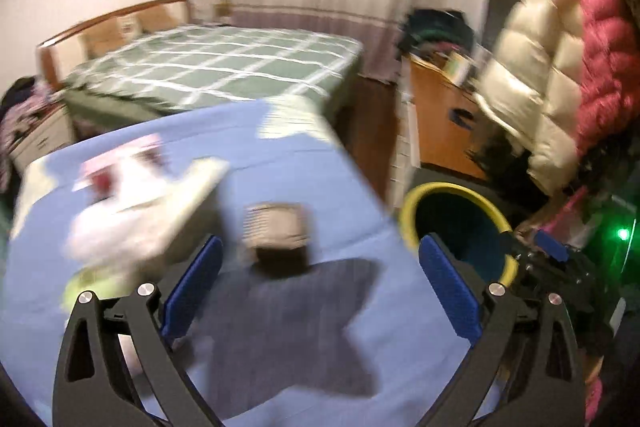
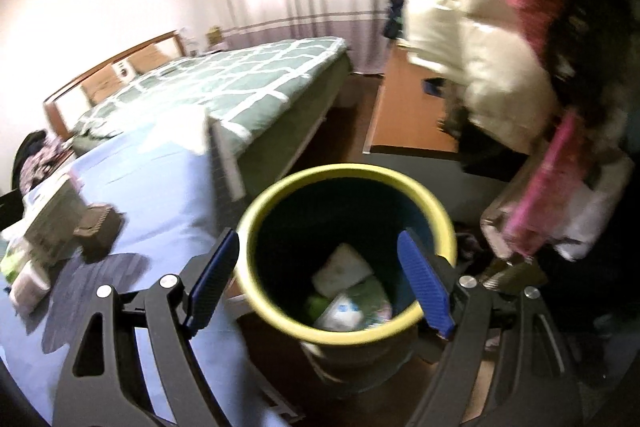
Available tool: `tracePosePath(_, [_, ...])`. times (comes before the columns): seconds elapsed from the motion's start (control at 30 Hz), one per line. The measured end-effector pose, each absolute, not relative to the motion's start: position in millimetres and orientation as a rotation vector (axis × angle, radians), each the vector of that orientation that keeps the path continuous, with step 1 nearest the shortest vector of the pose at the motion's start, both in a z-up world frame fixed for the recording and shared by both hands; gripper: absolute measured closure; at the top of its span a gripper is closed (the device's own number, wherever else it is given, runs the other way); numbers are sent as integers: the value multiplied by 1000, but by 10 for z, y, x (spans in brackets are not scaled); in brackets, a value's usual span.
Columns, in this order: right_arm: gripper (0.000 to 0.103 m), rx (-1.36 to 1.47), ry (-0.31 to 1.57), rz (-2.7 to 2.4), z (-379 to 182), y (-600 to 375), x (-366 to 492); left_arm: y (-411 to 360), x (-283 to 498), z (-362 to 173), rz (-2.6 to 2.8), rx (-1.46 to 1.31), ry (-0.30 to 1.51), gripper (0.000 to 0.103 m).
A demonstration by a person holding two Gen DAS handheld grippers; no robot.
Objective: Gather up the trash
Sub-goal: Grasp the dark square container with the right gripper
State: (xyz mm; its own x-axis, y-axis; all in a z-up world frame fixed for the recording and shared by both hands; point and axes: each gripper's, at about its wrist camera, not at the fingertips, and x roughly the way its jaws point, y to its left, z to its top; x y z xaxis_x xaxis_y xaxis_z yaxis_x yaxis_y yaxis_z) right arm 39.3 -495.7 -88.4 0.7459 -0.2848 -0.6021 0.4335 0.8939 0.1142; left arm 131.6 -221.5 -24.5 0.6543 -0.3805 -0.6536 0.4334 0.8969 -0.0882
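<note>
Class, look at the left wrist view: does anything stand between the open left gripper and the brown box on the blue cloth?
Nothing visible does. The left gripper hangs open, the brown box just ahead; only bare blue cloth between.

Two hand-held grippers of matching build. The left gripper (image 1: 320, 283) has black, matte linkage arms with rounded triangular cut-outs, joined by round silver screw heads at the pivots. Its fingers (image 1: 194, 287) are flat black bars faced with bright blue, finely textured pads. The right gripper (image 2: 318, 281) shows the same construction: black skeletal arms, silver pivot bolts, and long blue textured pads (image 2: 425, 291) on slim black backings. No cables, sleeves or skin are visible in either view.
</note>
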Motion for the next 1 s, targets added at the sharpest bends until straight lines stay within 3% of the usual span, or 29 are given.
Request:
tracePosePath(0.23, [26, 194, 622, -250, -782, -4316, 713, -948, 1066, -218, -225, -3, 699, 5])
tracePosePath(0.47, [26, 160, 652, -96, -755, -3704, 1111, -182, 892, -276, -107, -91, 686, 5])
tracePosePath(1.0, [26, 151, 820, -61, -1126, -3325, 1981, -70, 985, -468, -110, -137, 720, 5])
